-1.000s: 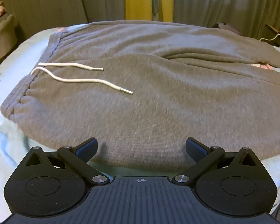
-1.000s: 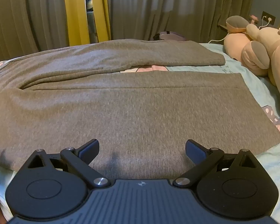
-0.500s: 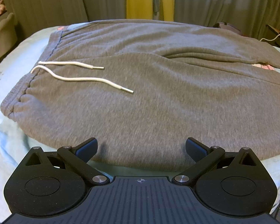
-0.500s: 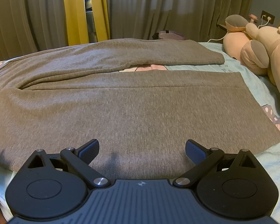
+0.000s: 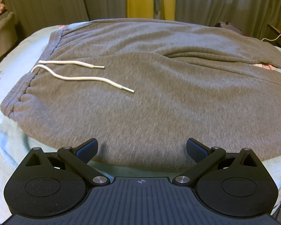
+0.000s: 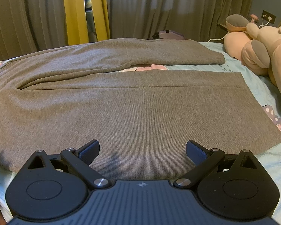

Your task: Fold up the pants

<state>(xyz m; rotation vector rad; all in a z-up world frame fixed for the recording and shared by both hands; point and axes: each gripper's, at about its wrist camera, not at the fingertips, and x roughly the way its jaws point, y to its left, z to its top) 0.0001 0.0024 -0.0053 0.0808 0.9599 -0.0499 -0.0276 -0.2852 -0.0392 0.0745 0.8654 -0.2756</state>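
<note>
Barely any change over the last second: grey fleece sweatpants (image 5: 159, 93) lying flat, unfolded, on pale-blue bed sheet (image 5: 13, 60); left gripper (image 5: 141, 148) and right gripper (image 6: 142, 148) hovering at near hem, jaws spread, empty. Folding not begun.

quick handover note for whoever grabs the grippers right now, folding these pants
Left gripper: open, holding nothing, at the near edge of the grey sweatpants by the waist end.
Right gripper: open, holding nothing, at the near edge of the near leg.
The pants lie flat and unfolded on the light blue bed sheet, legs apart, white drawstring loose on top, plush toy beyond the hems.
Done: nothing folded yet.
Left: every fold, probably one leg over the other first.
</note>
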